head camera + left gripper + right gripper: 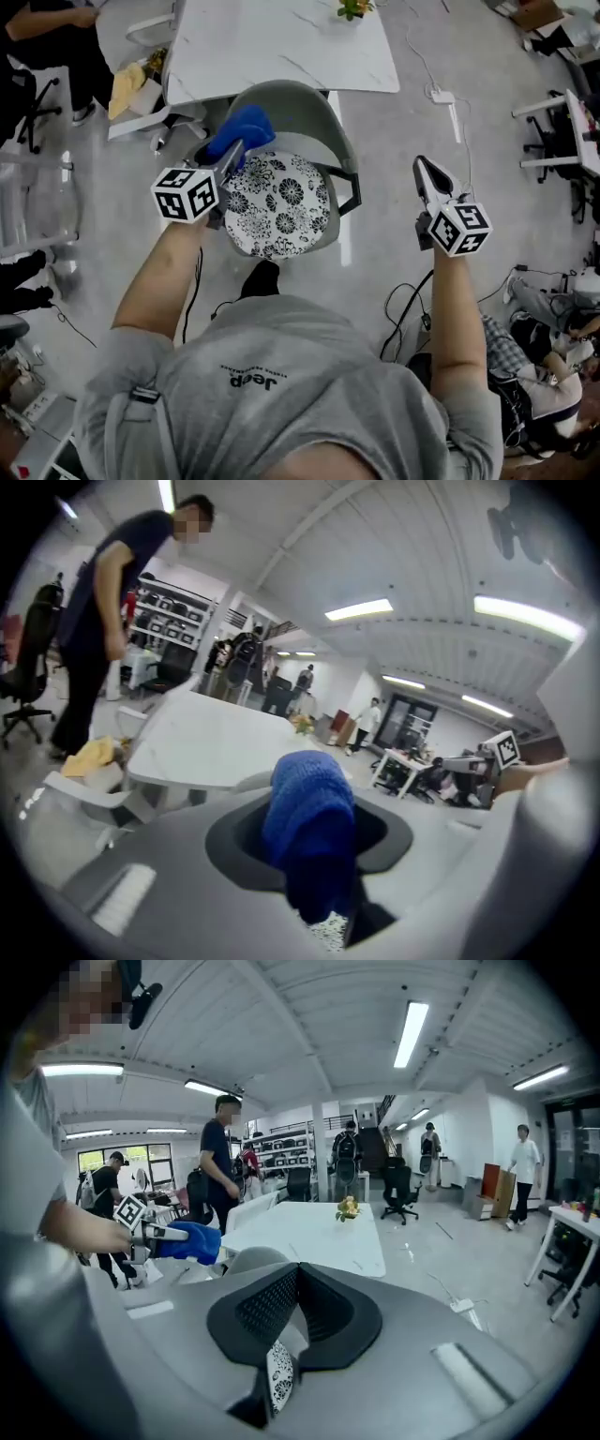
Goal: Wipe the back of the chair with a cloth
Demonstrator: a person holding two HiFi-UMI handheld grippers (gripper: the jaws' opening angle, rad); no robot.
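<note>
1. The left gripper (234, 155) is clamping a blue cloth (242, 127). Its jaws are closed on the cloth, which is bulging out of the tips toward 1 o'clock in the head view.
2. The cloth is lying over the left part of the grey chair back (314, 98), at about 11 o'clock from the patterned seat (281, 206). No view is showing whether it is pressing on the back.
3. The right gripper (422, 169) is hanging at 3 o'clock of the chair, well apart from it, over bare floor (394, 234). Its jaws are meeting at the tips with nothing between them.
4. The near edge of the white table (281, 42) is running just beyond the chair back at 12 o'clock, leaving only a narrow gap there. Open floor is spreading out at 3 o'clock of the chair. A power strip (441, 96) with its cable is lying at 12 o'clock of the right gripper.
5. In the left gripper view the cloth (309, 827) is filling the middle and hiding the jaw tips, with a sliver of patterned seat peeking out beneath it.
6. The right gripper view is showing the cloth (192, 1241) from the side at 9 o'clock, beside the rounded chair back (248, 1260). It is also showing flowers (349, 1207) on the table at 12 o'clock.
</note>
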